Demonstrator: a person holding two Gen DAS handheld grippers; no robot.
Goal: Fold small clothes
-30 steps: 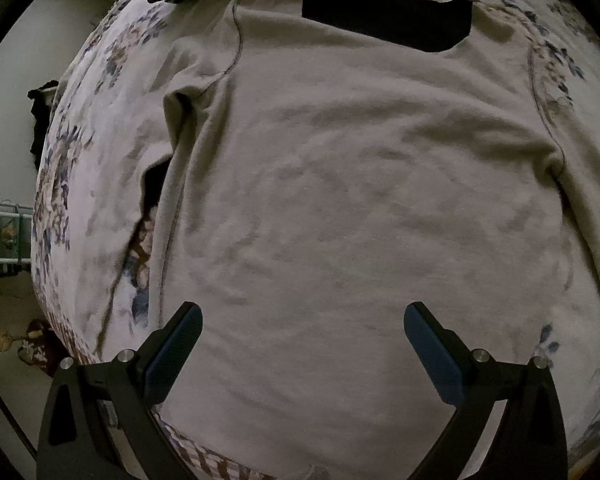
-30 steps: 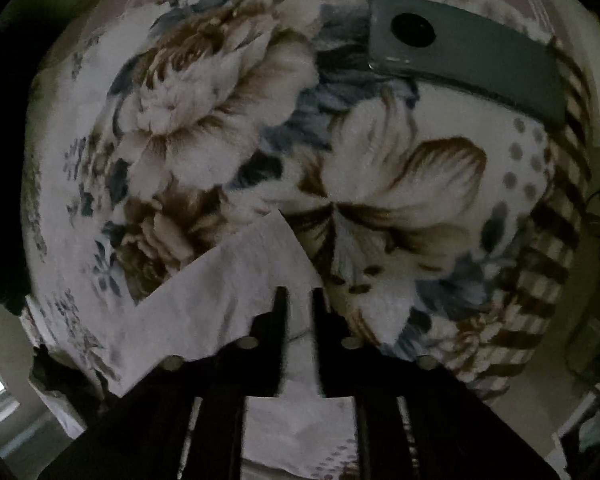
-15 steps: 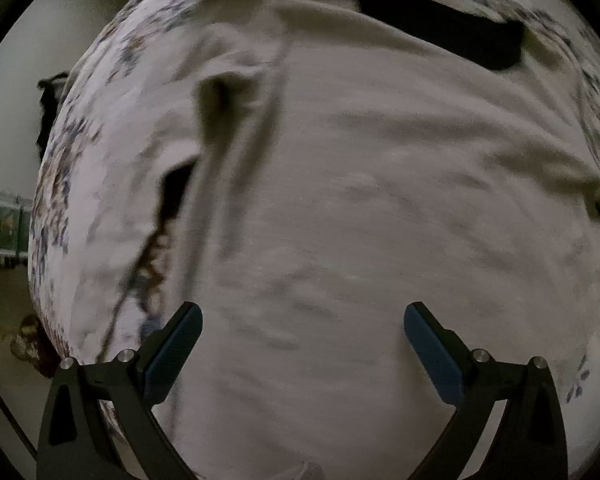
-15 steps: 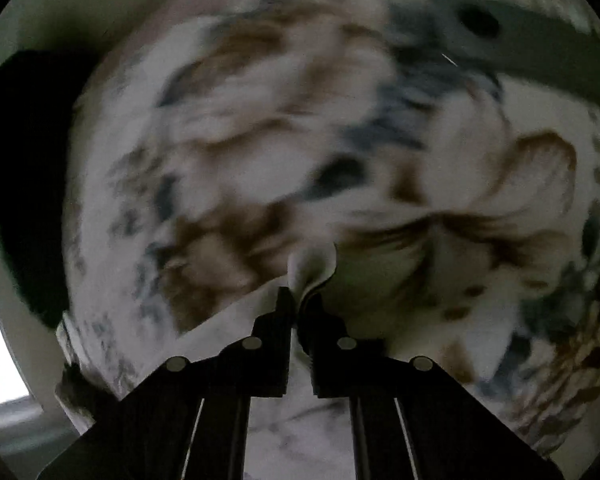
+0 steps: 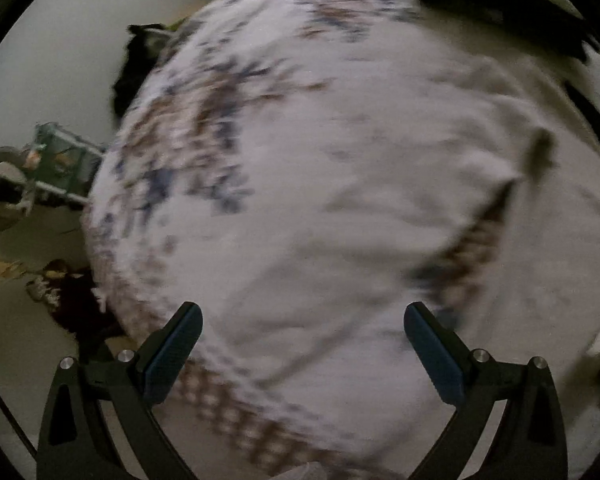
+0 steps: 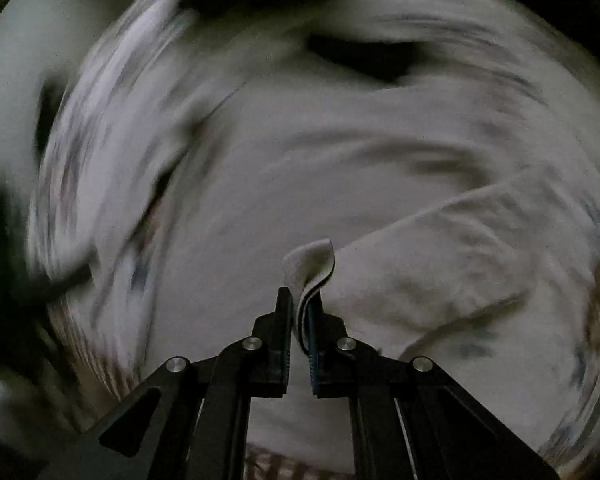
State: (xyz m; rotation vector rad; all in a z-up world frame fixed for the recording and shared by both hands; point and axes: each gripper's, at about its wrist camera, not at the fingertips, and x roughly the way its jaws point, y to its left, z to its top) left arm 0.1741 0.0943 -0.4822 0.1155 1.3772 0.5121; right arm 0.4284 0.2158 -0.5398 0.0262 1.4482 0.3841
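Right hand-held gripper (image 6: pixel 300 304): my jaws are closed tight on the cuff end of the sleeve (image 6: pixel 432 276); a small tongue of cloth stands up between the pads.

Left hand-held gripper (image 5: pixel 302 340): my jaws stand wide apart and hold nothing; they hang above the bed, not touching the cloth.

Task's thing: the pale shirt (image 6: pixel 300 168) lies spread flat on the flowered bedspread (image 5: pixel 188 152), with the dark neck opening (image 6: pixel 364 56) at the far side.

Sleeve axis: from my right pads the sleeve runs away to the right and upward, toward the shoulder of the shirt.

Deciding relation: the body of the shirt lies ahead and to the left of my right hand, so I judge the sleeve must be carried that way, across its own long axis, to lie on the body.

Nearer hand: the right one, which has the cloth; the left looks mostly at bare bedspread, the shirt (image 5: pixel 480 152) at its right side.

Doubt: both views are blurred, so the exact hem line I cannot tell.
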